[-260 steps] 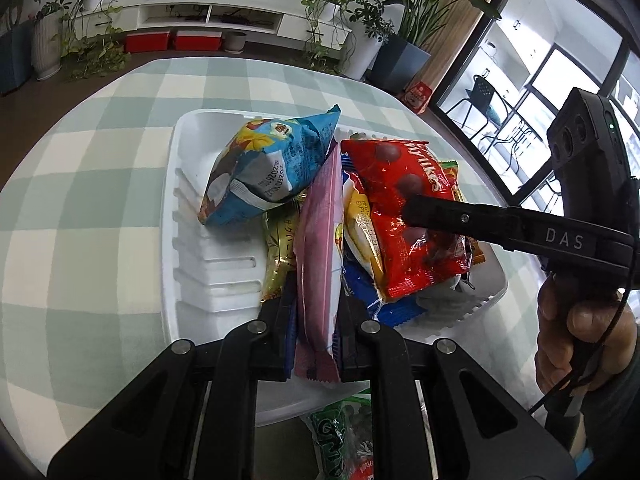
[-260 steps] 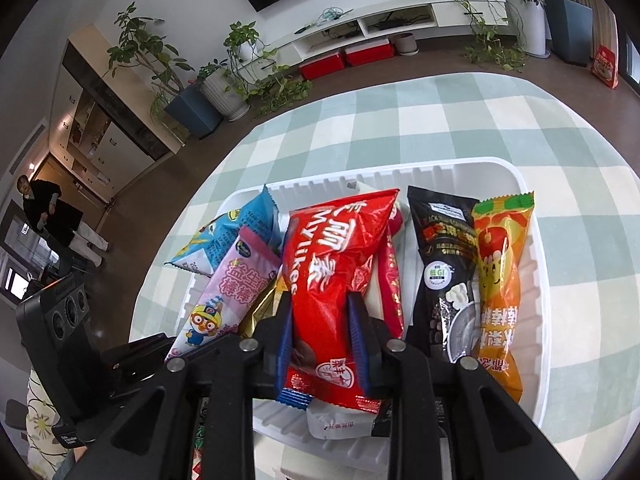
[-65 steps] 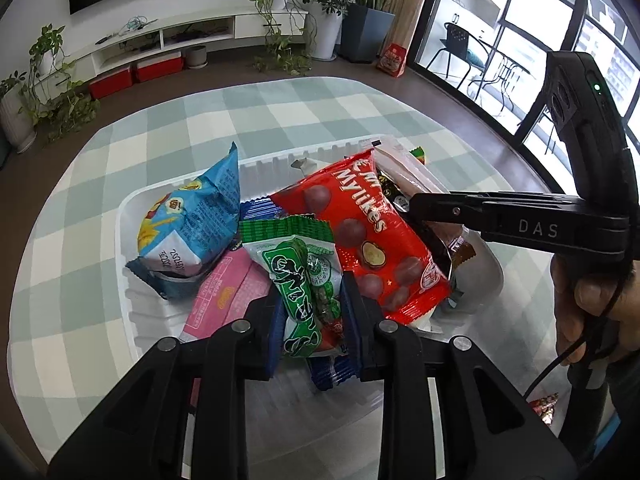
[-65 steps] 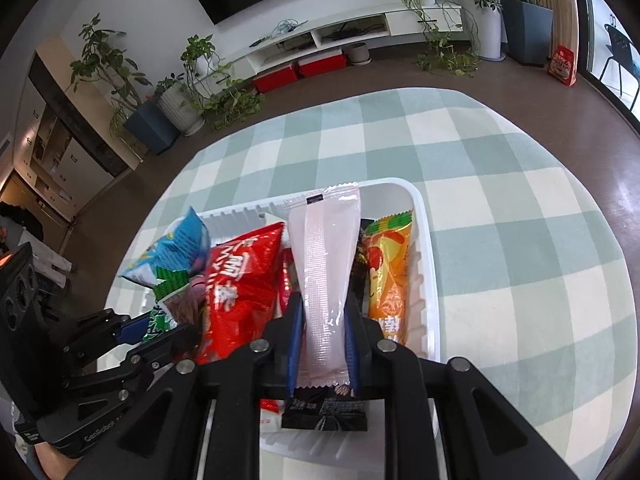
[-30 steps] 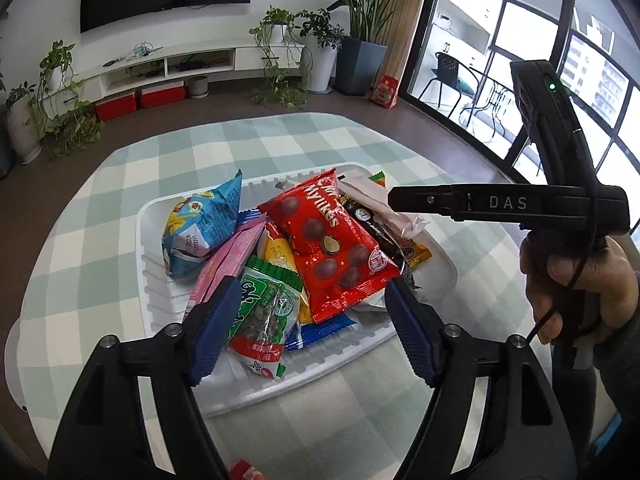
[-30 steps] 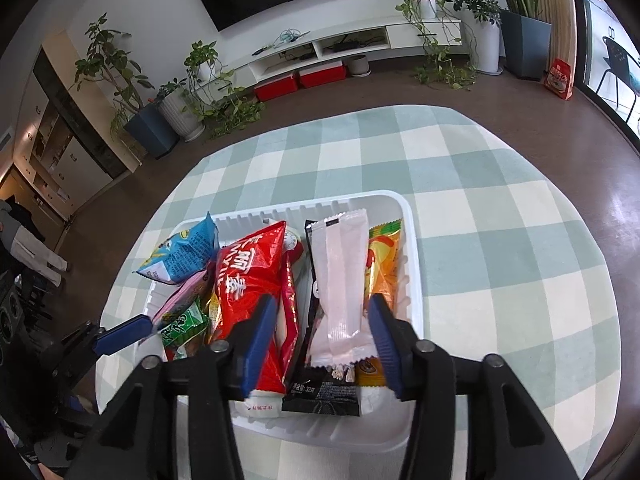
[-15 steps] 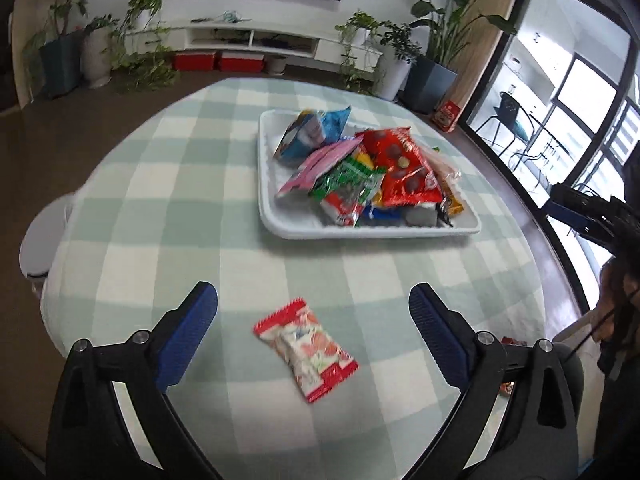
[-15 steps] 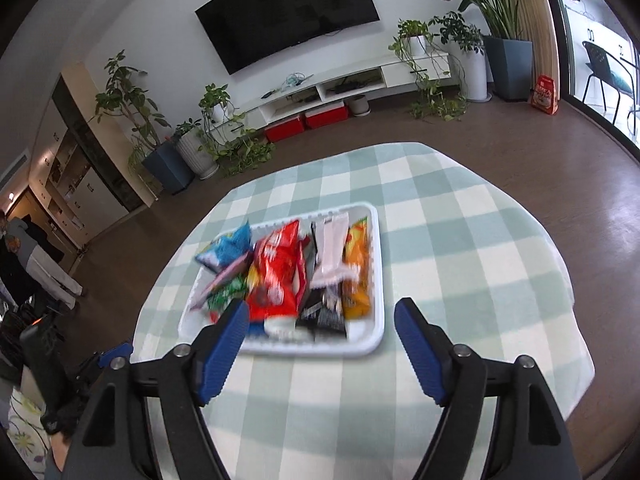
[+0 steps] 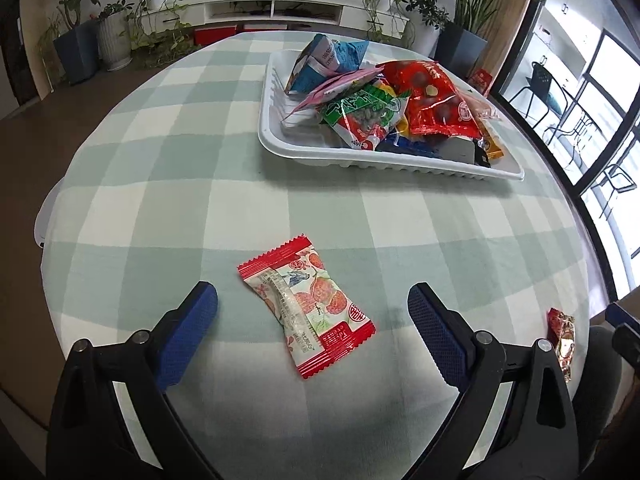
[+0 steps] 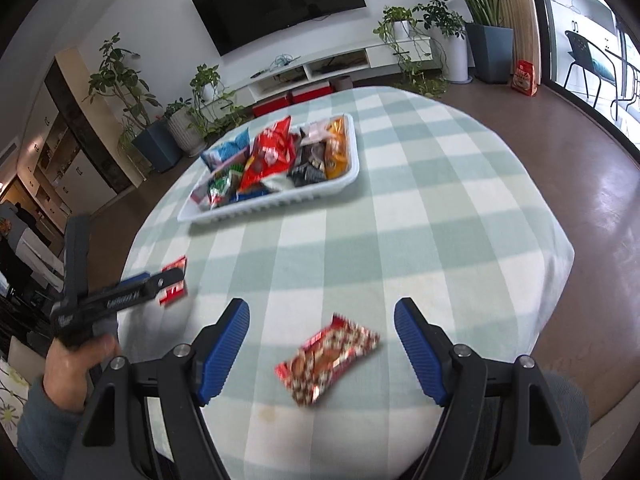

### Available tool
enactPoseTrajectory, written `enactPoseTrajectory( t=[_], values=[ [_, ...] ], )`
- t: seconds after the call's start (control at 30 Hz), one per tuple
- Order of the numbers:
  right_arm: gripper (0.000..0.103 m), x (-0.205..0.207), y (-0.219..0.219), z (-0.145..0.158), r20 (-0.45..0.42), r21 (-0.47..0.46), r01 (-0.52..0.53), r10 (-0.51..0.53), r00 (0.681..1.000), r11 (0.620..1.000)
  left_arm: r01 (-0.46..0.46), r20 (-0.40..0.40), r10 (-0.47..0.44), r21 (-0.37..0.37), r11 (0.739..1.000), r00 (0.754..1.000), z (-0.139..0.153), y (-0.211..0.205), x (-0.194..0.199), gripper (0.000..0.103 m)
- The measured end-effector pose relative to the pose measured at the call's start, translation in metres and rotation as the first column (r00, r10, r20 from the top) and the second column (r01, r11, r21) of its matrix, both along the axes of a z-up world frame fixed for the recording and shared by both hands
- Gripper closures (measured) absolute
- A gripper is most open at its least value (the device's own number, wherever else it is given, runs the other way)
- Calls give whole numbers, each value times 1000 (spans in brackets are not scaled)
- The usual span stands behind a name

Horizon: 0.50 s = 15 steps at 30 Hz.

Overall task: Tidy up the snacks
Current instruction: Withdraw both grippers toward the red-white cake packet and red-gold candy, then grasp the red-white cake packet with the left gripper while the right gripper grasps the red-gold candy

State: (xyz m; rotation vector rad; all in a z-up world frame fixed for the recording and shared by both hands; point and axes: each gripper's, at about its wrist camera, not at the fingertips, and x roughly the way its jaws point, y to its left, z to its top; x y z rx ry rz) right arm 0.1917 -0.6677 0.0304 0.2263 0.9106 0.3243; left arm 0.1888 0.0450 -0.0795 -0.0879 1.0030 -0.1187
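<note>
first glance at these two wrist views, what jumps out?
The white tray heaped with bright snack bags, sitting at the far side of the green-checked tablecloth. Then two loose packets on the near cloth: a red-and-white candy packet lying between the wide-open jaws of the left gripper, and a shiny red packet between the open jaws of the right gripper, neither touched.

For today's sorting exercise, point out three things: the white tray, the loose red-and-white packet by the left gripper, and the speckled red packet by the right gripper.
White tray (image 9: 400,162), left wrist view, near rim.
Red-and-white packet (image 9: 306,306), left wrist view, middle.
Speckled red packet (image 10: 328,358), right wrist view, middle.
</note>
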Motion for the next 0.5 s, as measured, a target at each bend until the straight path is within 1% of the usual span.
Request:
enactPoseTrajectory(
  t=[0.1,0.17,0.2,0.23,0.27,0.33,0.4,0.5],
  values=[
    [26,-11,6,-11,-33,-1,-22,22,999,1000,13,-13,-13,4,1000,1000,-6,-1,3,27],
    [26,-17,11,-16,-46,0,-38,38,998,999,23,-8,-23,10,1000,1000,-5,0,4,34],
    [25,-18,15,-19,-51,-1,-48,48,998,999,28,-8,-28,14,1000,1000,-5,0,5,40],
    [25,-19,18,-21,-55,-1,-55,55,997,998,32,-10,-32,20,999,999,-5,2,6,44],
    [25,-20,20,-23,-60,0,-60,60,996,998,37,-11,-37,23,999,999,-5,3,6,46],
    [26,-21,24,-26,-68,1,-67,67,995,998,51,-14,-51,28,998,999,-4,3,7,59],
    [26,-22,25,-28,-68,-8,-66,66,995,998,74,-15,-74,53,996,997,-4,1,6,66],
    [26,-21,22,-29,-73,-15,-48,47,996,999,110,-12,-109,102,989,994,-6,-5,2,67]
  ],
)
